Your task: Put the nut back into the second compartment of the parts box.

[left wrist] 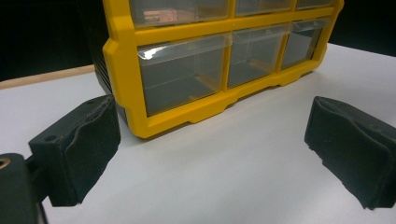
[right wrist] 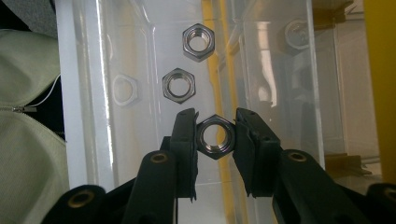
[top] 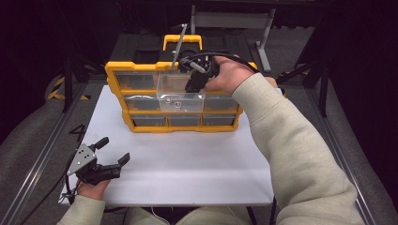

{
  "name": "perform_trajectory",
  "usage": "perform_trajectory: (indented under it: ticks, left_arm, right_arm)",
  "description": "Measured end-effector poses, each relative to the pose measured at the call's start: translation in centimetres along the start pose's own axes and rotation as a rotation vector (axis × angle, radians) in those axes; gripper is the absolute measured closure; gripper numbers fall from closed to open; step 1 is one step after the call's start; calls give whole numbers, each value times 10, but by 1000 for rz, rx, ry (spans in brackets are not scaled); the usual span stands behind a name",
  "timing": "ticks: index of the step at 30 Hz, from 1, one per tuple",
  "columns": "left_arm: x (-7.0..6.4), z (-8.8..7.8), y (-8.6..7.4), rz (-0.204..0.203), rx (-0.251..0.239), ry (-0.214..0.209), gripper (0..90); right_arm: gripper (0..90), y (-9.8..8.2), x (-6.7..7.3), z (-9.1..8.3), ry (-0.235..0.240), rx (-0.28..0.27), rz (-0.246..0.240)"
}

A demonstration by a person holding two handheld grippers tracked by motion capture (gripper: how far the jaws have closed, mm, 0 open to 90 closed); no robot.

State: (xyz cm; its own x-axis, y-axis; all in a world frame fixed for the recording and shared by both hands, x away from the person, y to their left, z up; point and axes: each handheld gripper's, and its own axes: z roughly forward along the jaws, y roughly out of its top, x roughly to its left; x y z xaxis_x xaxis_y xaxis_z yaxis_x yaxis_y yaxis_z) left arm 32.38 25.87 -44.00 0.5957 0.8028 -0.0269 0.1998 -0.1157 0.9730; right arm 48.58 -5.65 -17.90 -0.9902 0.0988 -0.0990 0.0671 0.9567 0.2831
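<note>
Steel nut (right wrist: 215,136) is pinched in your right tool (right wrist: 215,140) over the pulled-out clear drawer (top: 180,92) holding two more nuts; next, lower and release; left tool (top: 112,151) idles wide open on the bench (top: 197,159).

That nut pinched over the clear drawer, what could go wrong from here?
The right gripper clamps the nut only by its flat sides, so it might slip and bounce off the two nuts already in the pulled-out drawer. The drawer sticks far out; a bump could tip it.
</note>
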Motion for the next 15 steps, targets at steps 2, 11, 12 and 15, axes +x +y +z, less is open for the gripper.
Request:
perform_trajectory:
  ticks: [2, 11, 12, 15]
  left_arm:
    - [0, 0, 0, 3, 2, -1, 43]
    - [0, -1, 0, 3, -3, -1, 43]
    - [0, -1, 0, 3, -3, -1, 43]
    - [0, 0, 0, 4, -4, -3, 44]
  right_arm:
    - [694, 0, -1, 2, 3, 4, -3]
    - [693, 0, -4, 6, 27, 10, 10]
    - [693, 0, -4, 6, 27, 10, 10]
    - [692, 0, -6, 7, 43, 14, 4]
